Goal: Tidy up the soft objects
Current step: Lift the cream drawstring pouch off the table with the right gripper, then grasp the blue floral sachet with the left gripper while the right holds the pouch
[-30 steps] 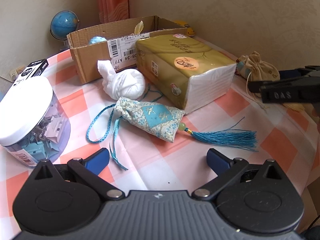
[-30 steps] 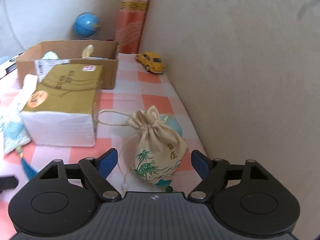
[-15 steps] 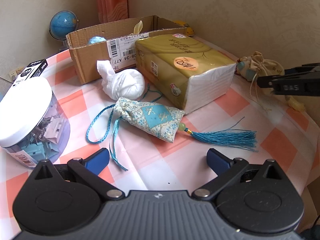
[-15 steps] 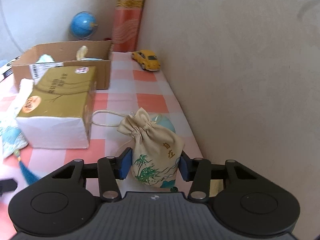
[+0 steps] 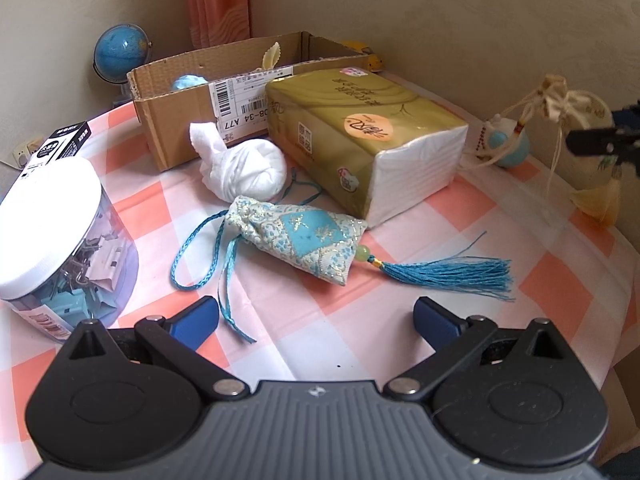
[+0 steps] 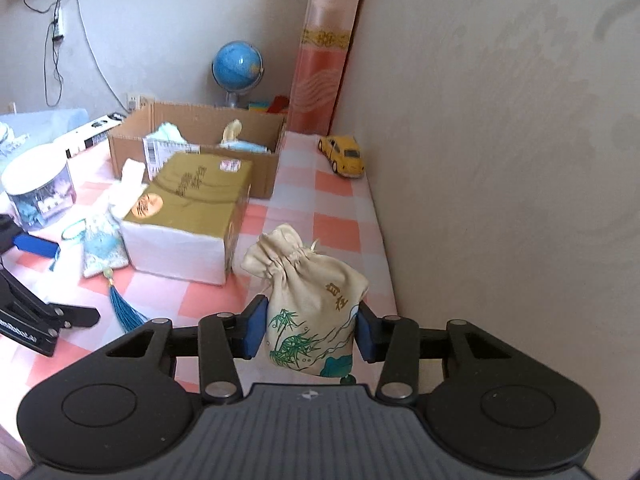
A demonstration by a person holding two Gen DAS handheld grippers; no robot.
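A: Against the view a second back, what differs on the left?

B: Little. The left gripper (image 5: pixel 316 316) hangs over the checked surface (image 5: pixel 452 216) with its jaws spread wide and nothing between them. The jar of clips (image 5: pixel 60 240), the white cloth bundle (image 5: pixel 244 168), the blue brocade sachet (image 5: pixel 300 240) and the tissue pack (image 5: pixel 360 136) lie where they lay.

A: And on the right?

B: A second ago the beige drawstring pouch (image 6: pixel 312 308) sat on the surface between spread jaws. Now the right gripper (image 6: pixel 306 330) pinches it, jaws closing in on its sides, and it hangs clear of the surface. In the left wrist view the pouch (image 5: pixel 588 120) shows raised at the far right, cords and a small blue ball charm (image 5: pixel 510 146) dangling beneath.

A: Which way does the pouch point?

B: Its long axis runs away from the right gripper, the gathered neck tilted up and to the left, the bamboo print facing the camera.

A: The room?

B: An orange-and-white checked cloth covers the surface, set in a corner of beige walls. Left to right behind: a globe (image 6: pixel 236 64), an open cardboard box (image 6: pixel 192 140), an orange curtain (image 6: pixel 324 48), a yellow toy car (image 6: pixel 344 154).
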